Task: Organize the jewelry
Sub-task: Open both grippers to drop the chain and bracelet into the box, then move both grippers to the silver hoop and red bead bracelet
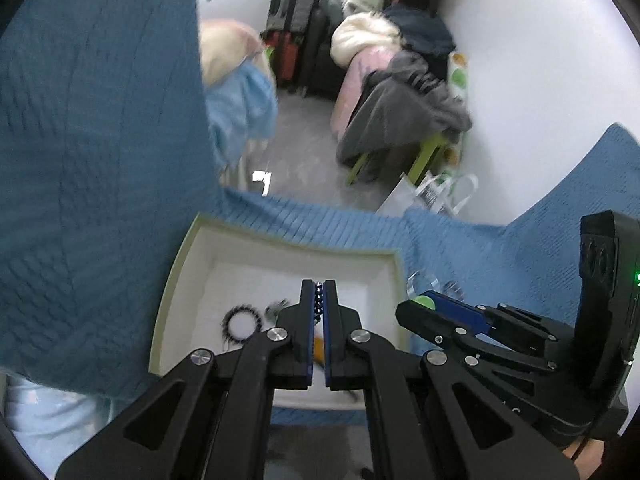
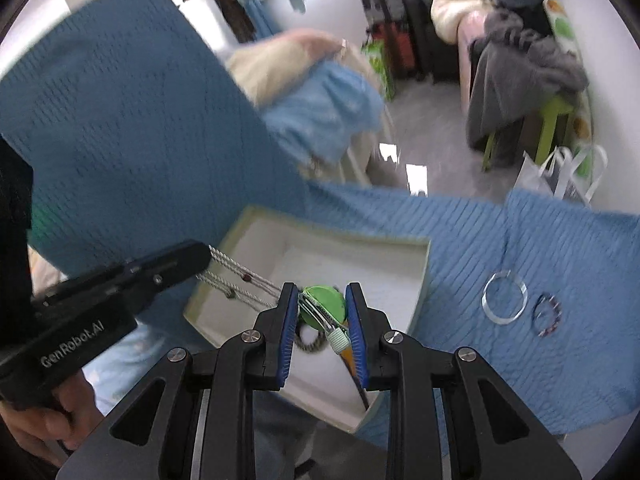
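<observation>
A white open box (image 1: 188, 264) (image 2: 416, 276) lies on a blue knitted blanket. My left gripper (image 1: 319, 286) is shut on a beaded strand (image 1: 319, 300) above the box; in the right wrist view the strand (image 2: 240, 280) runs taut from the left gripper (image 2: 206, 258) to the right one. My right gripper (image 2: 322, 292) (image 1: 420, 304) is shut on a green pendant (image 2: 326, 304) with its cord, over the box. A dark bead bracelet (image 1: 242, 322) lies in the box. A clear bangle (image 2: 505, 297) and a patterned bangle (image 2: 547, 314) lie on the blanket to the right.
The blanket (image 2: 520, 248) covers the surface and rises in a big fold (image 1: 100, 160) on the left. Behind are suitcases (image 1: 292, 20), a pile of clothes on a green stool (image 1: 400, 100) and a white bag (image 2: 560, 176) on the floor.
</observation>
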